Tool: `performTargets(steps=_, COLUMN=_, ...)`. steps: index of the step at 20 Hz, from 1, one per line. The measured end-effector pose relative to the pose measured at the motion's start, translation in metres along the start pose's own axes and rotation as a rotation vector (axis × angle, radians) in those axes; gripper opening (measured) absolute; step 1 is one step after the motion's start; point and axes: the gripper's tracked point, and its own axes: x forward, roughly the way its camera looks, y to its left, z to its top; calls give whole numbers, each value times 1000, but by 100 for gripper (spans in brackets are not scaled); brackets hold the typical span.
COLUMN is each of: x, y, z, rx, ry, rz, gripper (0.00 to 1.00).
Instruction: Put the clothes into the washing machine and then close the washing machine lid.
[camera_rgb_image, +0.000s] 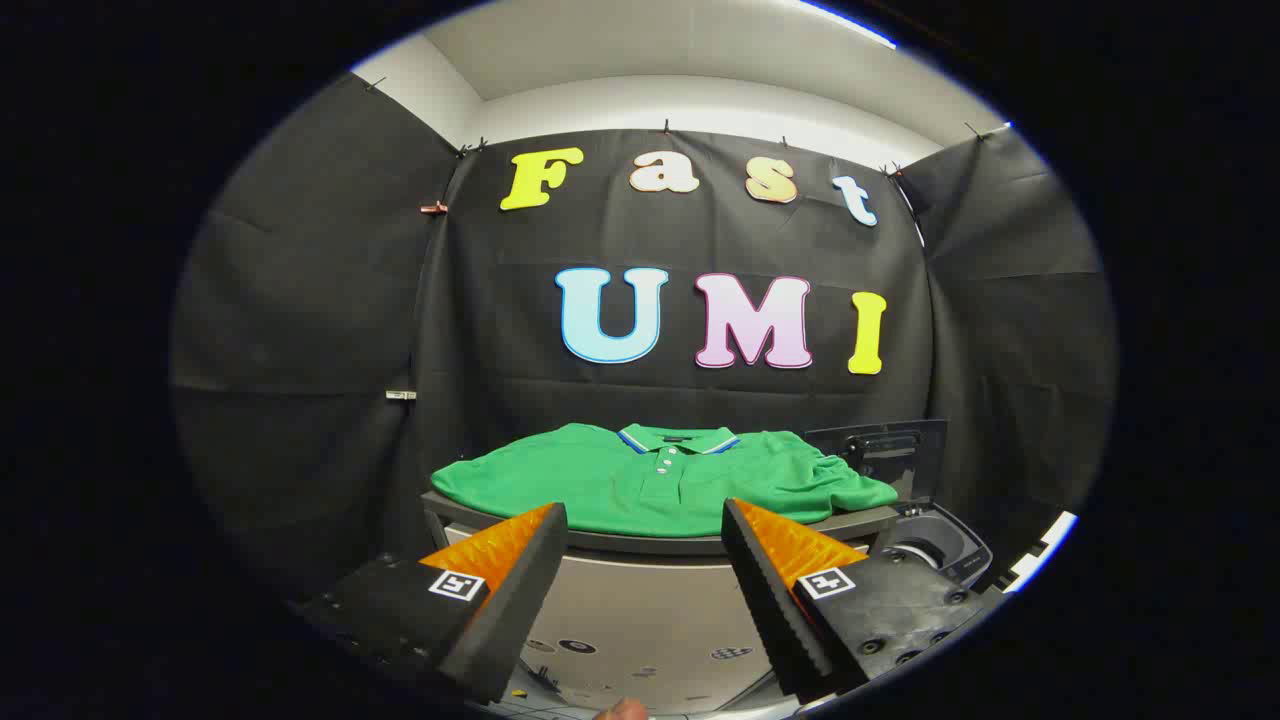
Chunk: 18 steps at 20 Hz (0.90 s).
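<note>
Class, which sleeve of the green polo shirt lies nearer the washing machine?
The sleeve beside the dark washing machine's raised lid; the other sleeve reaches the grey table's opposite end. The gripper is open, short of the green polo shirt.

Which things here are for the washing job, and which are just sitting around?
For the job:
green polo shirt, spread flat on the table
washing machine beside it, lid up
gripper, fingers open, short of the shirt

Just there:
black cloth wall

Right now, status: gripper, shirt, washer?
Gripper open, empty, short of the table. Green polo shirt flat on grey table, untouched. Washing machine beside it, lid up. Path clear.
</note>
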Motion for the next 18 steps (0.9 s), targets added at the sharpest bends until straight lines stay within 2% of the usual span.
performTargets(steps=18, x=1, y=1, z=-3, rx=6, ry=4, rz=-8, gripper=98)
